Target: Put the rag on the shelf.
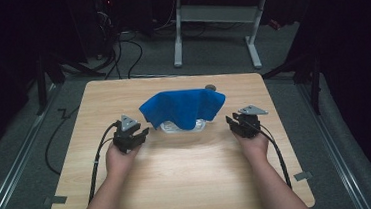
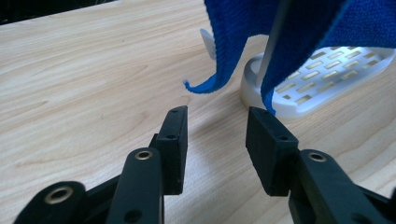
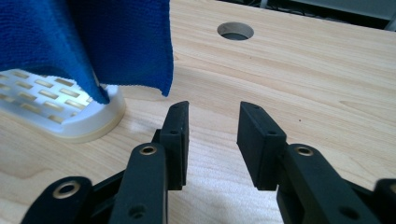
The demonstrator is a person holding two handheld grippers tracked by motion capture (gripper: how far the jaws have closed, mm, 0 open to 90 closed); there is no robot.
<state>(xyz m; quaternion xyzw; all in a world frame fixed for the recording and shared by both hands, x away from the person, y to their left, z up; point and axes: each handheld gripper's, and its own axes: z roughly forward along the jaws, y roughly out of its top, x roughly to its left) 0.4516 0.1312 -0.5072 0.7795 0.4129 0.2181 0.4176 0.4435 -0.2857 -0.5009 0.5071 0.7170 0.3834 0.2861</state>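
Toward the far edge of the pale wood-grain surface (image 1: 178,160), a knitted blue cloth (image 1: 182,106) drapes over a white slotted plastic tray (image 2: 322,79). Left gripper (image 1: 143,134) and right gripper (image 1: 231,122) flank it, black fingers (image 2: 175,140) parted, empty.

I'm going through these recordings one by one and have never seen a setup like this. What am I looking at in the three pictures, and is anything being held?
No robot here: a person sits at a wooden table and holds a hand-operated gripper in each hand. The high view looks down from above; the left gripper is at its left, the right gripper at its right. The other two pictures come from small cameras riding on those grippers, looking along their black jaws: the left gripper and the right gripper.

In the middle of the table a blue cloth is draped over a white slotted rack, its corners hanging down. A round hole is cut in the tabletop behind it.

Nothing is held: both grippers are open and empty, one on each side of the cloth.
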